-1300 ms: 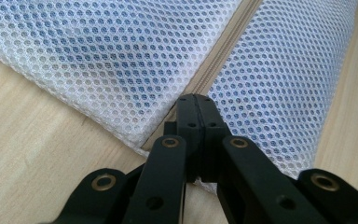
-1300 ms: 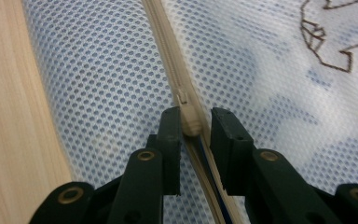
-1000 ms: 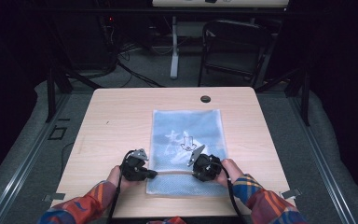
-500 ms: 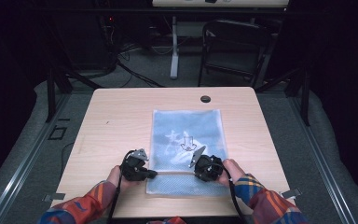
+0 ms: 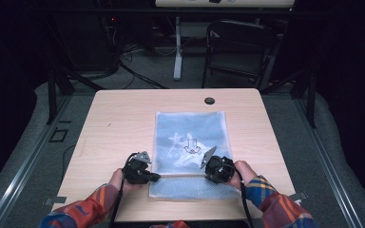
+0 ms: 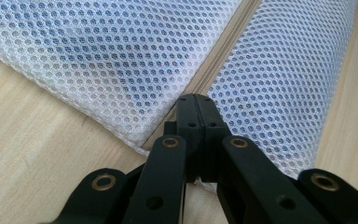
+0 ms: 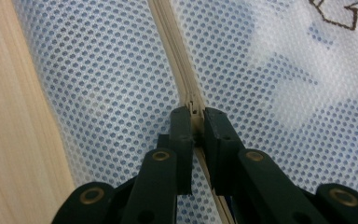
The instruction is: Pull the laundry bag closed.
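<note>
A white mesh bag [image 5: 190,154] is laid flat on the tabletop [image 5: 119,118], somewhat right of centre, its lower end close to the near edge; a pale zipper [image 5: 180,176] is run across it near that end, parallel to the near edge; a dark arrow print [image 5: 191,146] is seen on its middle. The left claw [image 5: 156,177] is placed at the bag's left side, at the end of the zipper, well apart from the left edge of the tabletop; in the left gripper view its jaws are seen clenched together, tips touching, at the zipper [image 6: 219,70] between the two mesh panels [image 6: 121,56]; whether the zipper tape is pinched cannot be told. The right claw [image 5: 207,174] is set toward the bag's right side, along the same zipper line; in the right gripper view the right claw [image 7: 196,122] is closed on the zipper slider [image 7: 195,108], a cream piece being gripped between the two tips, with mesh [image 7: 107,79] on both sides. Plaid sleeves [image 5: 90,209] are seen entering from the near edge.
</note>
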`<action>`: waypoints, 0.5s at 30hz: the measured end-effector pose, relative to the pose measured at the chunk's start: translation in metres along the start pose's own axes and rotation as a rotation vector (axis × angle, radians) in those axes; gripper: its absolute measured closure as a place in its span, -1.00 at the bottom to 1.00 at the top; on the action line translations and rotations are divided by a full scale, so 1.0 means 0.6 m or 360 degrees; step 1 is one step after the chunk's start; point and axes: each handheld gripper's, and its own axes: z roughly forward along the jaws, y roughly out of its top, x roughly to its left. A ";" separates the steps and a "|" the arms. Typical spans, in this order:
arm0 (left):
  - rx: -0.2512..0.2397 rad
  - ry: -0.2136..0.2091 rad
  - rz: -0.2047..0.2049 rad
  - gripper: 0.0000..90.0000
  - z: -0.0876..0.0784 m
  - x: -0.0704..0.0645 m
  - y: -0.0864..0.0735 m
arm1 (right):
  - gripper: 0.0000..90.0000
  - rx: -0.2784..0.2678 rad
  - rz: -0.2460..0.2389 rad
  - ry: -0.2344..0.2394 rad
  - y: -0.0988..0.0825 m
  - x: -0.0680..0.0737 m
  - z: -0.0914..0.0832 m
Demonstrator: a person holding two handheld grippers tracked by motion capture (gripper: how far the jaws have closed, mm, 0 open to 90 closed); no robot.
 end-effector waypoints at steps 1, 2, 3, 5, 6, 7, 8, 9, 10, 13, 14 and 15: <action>0.0000 0.0001 0.0000 1.00 0.000 0.000 0.000 | 0.84 -0.0003 0.0005 0.0001 -0.001 -0.001 -0.001; 0.0000 0.0003 0.0000 1.00 0.000 0.000 0.000 | 0.84 0.0001 -0.0005 0.0000 -0.002 -0.002 -0.002; 0.0000 0.0001 0.0001 1.00 0.000 0.000 0.000 | 0.84 0.0002 0.0008 0.0007 -0.002 -0.002 -0.002; 0.0000 0.0001 0.0001 1.00 0.000 0.000 0.000 | 0.84 0.0009 0.0006 0.0011 -0.004 -0.004 -0.002; 0.0000 0.0004 0.0000 1.00 0.000 -0.001 0.000 | 0.84 0.0020 0.0006 0.0013 -0.005 -0.005 -0.003; 0.0000 0.0003 0.0001 1.00 0.000 0.000 0.000 | 0.84 0.0020 0.0012 0.0012 -0.005 -0.005 -0.004; -0.0001 0.0000 0.0000 1.00 0.000 0.000 0.000 | 0.84 0.0025 0.0004 0.0009 -0.006 -0.006 -0.005; 0.0000 0.0001 0.0000 1.00 0.000 0.000 0.000 | 0.84 0.0026 0.0008 0.0013 -0.007 -0.006 -0.005; 0.0000 0.0001 0.0002 1.00 0.000 0.000 0.000 | 0.84 0.0036 0.0007 0.0011 -0.009 -0.007 -0.007; 0.0000 0.0000 0.0001 1.00 0.000 0.000 0.000 | 0.84 0.0037 0.0025 0.0014 -0.015 -0.011 -0.011; 0.0000 0.0000 0.0001 1.00 0.000 0.000 0.000 | 0.84 0.0028 0.0038 0.0017 -0.017 -0.012 -0.011; 0.0000 0.0000 0.0000 1.00 0.000 0.000 0.000 | 0.84 0.0041 0.0025 0.0010 -0.018 -0.013 -0.012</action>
